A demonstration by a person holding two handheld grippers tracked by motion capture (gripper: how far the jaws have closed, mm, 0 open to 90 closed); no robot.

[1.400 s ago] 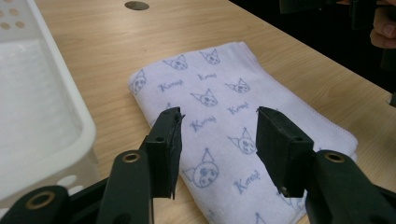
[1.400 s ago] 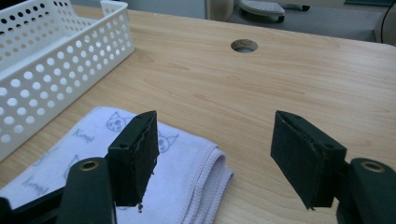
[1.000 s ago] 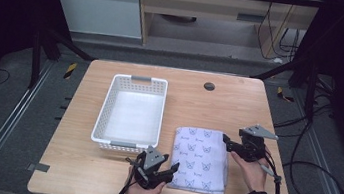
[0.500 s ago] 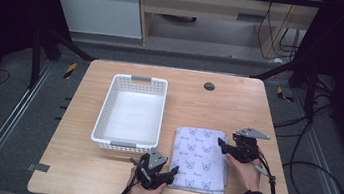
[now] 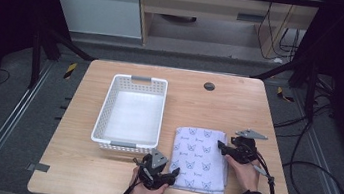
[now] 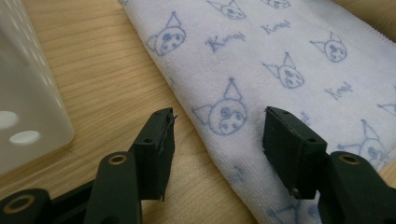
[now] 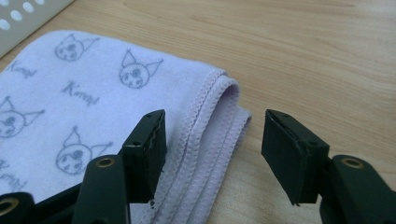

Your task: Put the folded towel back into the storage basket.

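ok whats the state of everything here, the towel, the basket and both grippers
towel: folded, lying flat on the table beside the basket, not gripped
basket: upright and empty
left gripper: open, jaws astride the towel's near left edge
right gripper: open, jaws astride the towel's stitched right edge by a corner
table: bare wood around them, with a small dark round cap at the far side

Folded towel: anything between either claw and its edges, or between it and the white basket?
Nothing visible. The left claw is open over the folded towel at its near left edge; the right claw is open around its stitched right edge. Bare wooden table separates the towel from the white basket, which looks empty.
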